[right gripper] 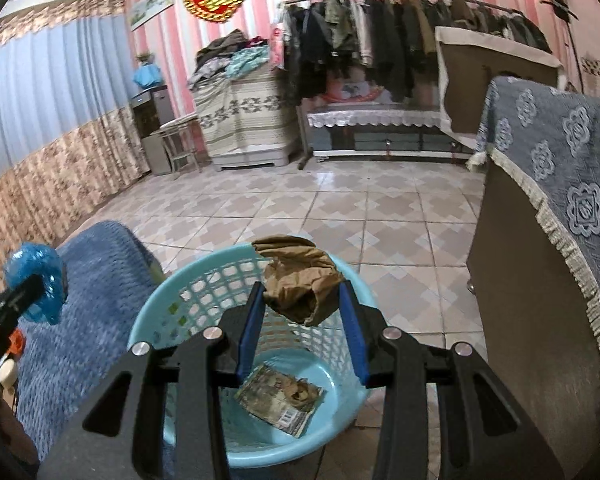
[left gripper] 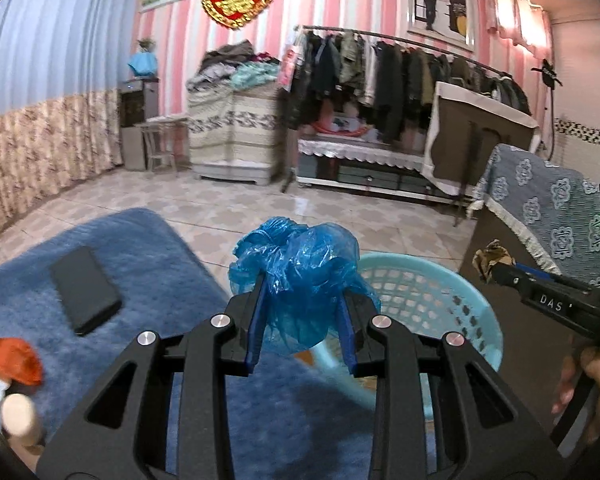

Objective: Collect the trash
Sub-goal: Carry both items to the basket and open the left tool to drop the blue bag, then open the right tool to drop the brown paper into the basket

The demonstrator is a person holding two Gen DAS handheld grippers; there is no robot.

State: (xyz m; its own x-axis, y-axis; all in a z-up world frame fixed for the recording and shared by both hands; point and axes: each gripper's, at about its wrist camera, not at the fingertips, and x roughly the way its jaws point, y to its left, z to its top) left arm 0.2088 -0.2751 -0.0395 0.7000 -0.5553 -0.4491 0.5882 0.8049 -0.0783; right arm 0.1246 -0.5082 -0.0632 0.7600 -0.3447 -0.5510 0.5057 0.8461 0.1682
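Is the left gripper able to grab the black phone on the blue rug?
Probably not right now. The left gripper is already shut on the crumpled blue plastic bag, so nothing else fits. The phone itself lies uncovered on the rug.

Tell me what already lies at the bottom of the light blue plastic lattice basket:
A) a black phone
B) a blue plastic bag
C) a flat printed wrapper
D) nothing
C: the right wrist view shows a flat printed wrapper on the floor of the light blue plastic lattice basket.
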